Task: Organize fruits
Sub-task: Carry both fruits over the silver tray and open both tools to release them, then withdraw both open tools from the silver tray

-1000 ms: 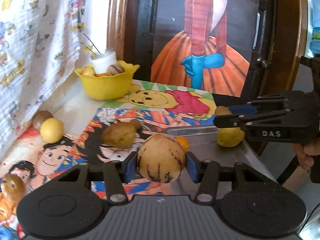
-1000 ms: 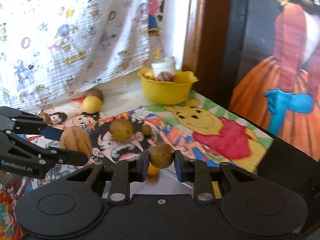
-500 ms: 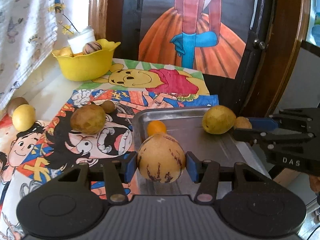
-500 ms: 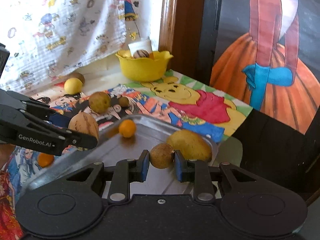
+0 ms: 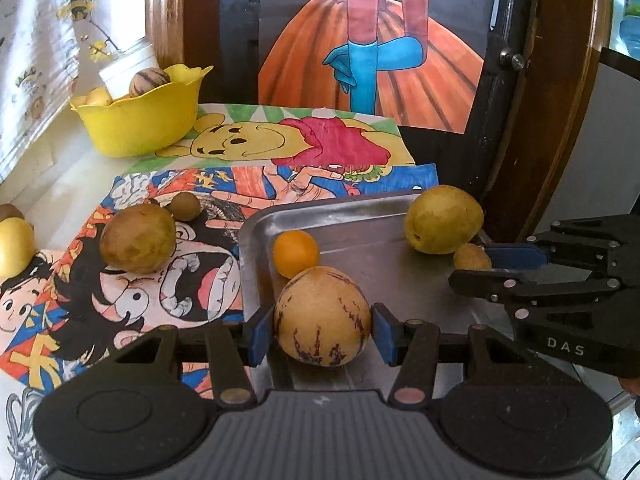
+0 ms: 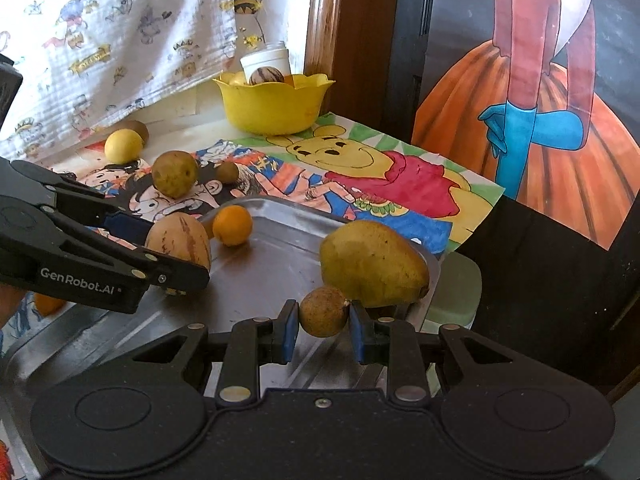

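Gripping a streaked tan fruit [image 5: 323, 316], your left gripper [image 5: 323, 334] has its jaws clamped partway on it, low over the steel tray [image 5: 392, 292]. Right gripper [image 6: 323, 326] jaws pinch a small brown fruit [image 6: 323, 311] just beside the pear [image 6: 372, 264] and w/ an orange [image 6: 232, 225] nearby in tray. Yellow bowl [image 6: 272, 108] sits at the bench's back.

Black tool [image 5: 323, 330], blue pads [image 5: 258, 330], silver rivets.
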A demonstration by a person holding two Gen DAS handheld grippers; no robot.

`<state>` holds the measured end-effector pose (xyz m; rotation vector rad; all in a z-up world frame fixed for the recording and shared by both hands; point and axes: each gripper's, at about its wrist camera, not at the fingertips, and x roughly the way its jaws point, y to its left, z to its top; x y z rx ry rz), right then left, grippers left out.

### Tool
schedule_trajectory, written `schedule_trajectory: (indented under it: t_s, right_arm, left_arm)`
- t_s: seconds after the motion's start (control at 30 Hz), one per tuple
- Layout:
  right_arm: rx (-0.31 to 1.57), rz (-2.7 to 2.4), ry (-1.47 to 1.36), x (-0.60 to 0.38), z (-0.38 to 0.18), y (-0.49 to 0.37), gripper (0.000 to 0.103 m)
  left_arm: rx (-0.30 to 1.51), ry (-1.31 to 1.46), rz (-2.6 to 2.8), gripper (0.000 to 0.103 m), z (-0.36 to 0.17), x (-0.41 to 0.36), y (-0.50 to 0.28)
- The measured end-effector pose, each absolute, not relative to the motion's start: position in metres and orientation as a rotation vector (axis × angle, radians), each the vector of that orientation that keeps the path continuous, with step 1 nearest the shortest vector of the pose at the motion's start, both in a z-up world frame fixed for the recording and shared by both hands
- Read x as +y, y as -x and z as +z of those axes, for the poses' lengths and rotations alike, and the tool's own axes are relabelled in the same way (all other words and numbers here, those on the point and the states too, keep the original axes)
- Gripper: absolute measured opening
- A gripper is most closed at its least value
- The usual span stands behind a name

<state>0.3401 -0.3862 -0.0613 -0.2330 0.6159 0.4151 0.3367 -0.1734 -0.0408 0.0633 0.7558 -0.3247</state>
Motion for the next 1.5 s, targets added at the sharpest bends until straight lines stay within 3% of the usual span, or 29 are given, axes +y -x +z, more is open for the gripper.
schedule_trajectory:
  t_s: [0.47,0.6,0.8,0.87,1.07,1.23,1.5]
  right_arm:
    - [0.625,0.406,0.236,-0.382,-0.065,-0.341,0.032]
    - [0.621,0.401,0.238,-0.383,-0.061,-0.338,0.035]
    - [0.574,0.385,0.219,-0.386,-0.039,-0.317,0.051]
    - [0.557,0.383,0.208,-0.386,-0.029,-0.306,0.057]
    - [0.508,0.397,0.193,-0.38,0.001,-0.266,0.078]
    - [0.476,0.428,0.169,-0.368,0.019,-0.23,0.092]
    - [0.484,0.508,0.146,-0.333,0.022,-0.18,0.099]
  left_arm:
    - [0.761,-0.066,-0.336,0.058,-0.042,-0.174,-0.341]
    - [0.743,-0.073,-0.315,0.066,-0.035,-0.173,-0.338]
    - [0.697,-0.047,-0.293,0.074,-0.009,-0.162,-0.325]
    - [0.673,-0.032,-0.282,0.084,0.001,-0.157,-0.316]
    - [0.587,0.006,-0.231,0.1,0.033,-0.139,-0.278]
    - [0.544,0.035,-0.199,0.102,0.051,-0.121,-0.242]
    - [0.512,0.049,-0.147,0.103,0.057,-0.086,-0.187]
